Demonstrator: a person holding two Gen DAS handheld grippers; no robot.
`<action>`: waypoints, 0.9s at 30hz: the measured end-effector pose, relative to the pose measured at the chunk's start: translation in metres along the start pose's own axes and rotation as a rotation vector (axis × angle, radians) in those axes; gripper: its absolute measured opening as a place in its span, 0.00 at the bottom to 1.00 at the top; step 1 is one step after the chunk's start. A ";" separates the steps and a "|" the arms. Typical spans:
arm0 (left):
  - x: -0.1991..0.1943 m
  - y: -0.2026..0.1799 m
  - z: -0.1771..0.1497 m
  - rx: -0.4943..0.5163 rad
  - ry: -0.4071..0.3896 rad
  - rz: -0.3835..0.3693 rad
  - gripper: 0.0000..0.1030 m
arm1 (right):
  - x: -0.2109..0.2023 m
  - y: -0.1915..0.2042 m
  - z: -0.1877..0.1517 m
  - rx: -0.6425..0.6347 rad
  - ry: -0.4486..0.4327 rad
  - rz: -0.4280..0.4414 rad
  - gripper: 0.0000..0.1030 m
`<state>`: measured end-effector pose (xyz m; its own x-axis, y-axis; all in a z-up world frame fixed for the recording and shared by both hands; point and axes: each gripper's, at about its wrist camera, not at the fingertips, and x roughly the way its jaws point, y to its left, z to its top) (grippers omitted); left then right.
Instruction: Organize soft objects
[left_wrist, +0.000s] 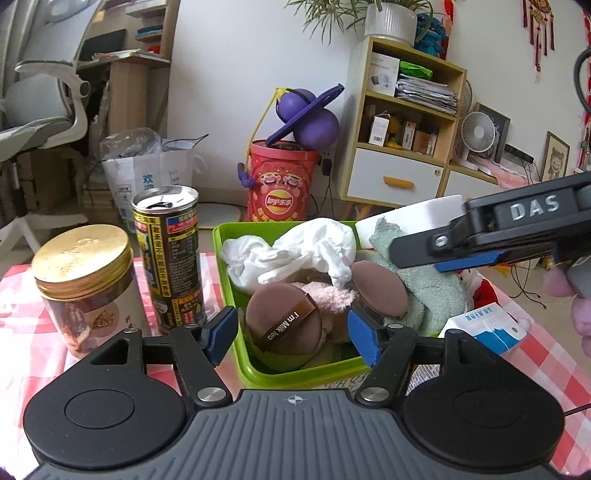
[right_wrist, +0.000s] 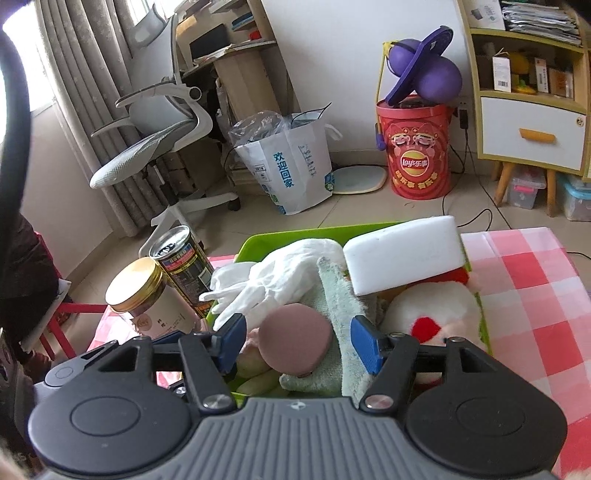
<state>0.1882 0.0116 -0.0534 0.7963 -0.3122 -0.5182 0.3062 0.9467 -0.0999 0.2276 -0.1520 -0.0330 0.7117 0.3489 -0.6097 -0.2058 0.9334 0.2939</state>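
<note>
A green bin (left_wrist: 295, 373) (right_wrist: 258, 240) on the checked tablecloth holds soft things: white gloves (left_wrist: 295, 251) (right_wrist: 273, 280), a green towel (left_wrist: 428, 295) (right_wrist: 340, 306), two brown powder puffs (left_wrist: 284, 317) (left_wrist: 380, 290), one seen in the right wrist view (right_wrist: 295, 341), a pink fluffy piece (left_wrist: 328, 295), a white sponge block (right_wrist: 404, 254) and a white-and-red plush toy (right_wrist: 432, 314). My left gripper (left_wrist: 291, 338) is open and empty over the bin's near edge. My right gripper (right_wrist: 299, 347) is open and empty above the bin; it shows in the left wrist view (left_wrist: 447, 254).
A gold-lidded jar (left_wrist: 85, 284) (right_wrist: 147, 299) and a tall can (left_wrist: 170, 258) (right_wrist: 184, 266) stand left of the bin. A blue-and-white carton (left_wrist: 487, 328) lies to its right. On the floor behind are a red Lay's bucket (right_wrist: 417, 147), a bag and an office chair.
</note>
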 end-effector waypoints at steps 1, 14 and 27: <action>-0.003 0.001 0.000 -0.002 0.001 0.003 0.69 | -0.005 0.000 0.000 0.003 -0.006 0.000 0.45; -0.062 -0.006 -0.011 -0.045 0.069 0.036 0.90 | -0.091 -0.039 -0.033 0.119 -0.061 -0.090 0.56; -0.123 -0.042 -0.034 -0.059 0.224 0.168 0.95 | -0.157 -0.003 -0.090 0.111 0.006 -0.193 0.68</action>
<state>0.0600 0.0124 -0.0141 0.6963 -0.1320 -0.7055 0.1437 0.9887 -0.0432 0.0565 -0.2023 -0.0047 0.7269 0.1652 -0.6665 0.0093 0.9682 0.2501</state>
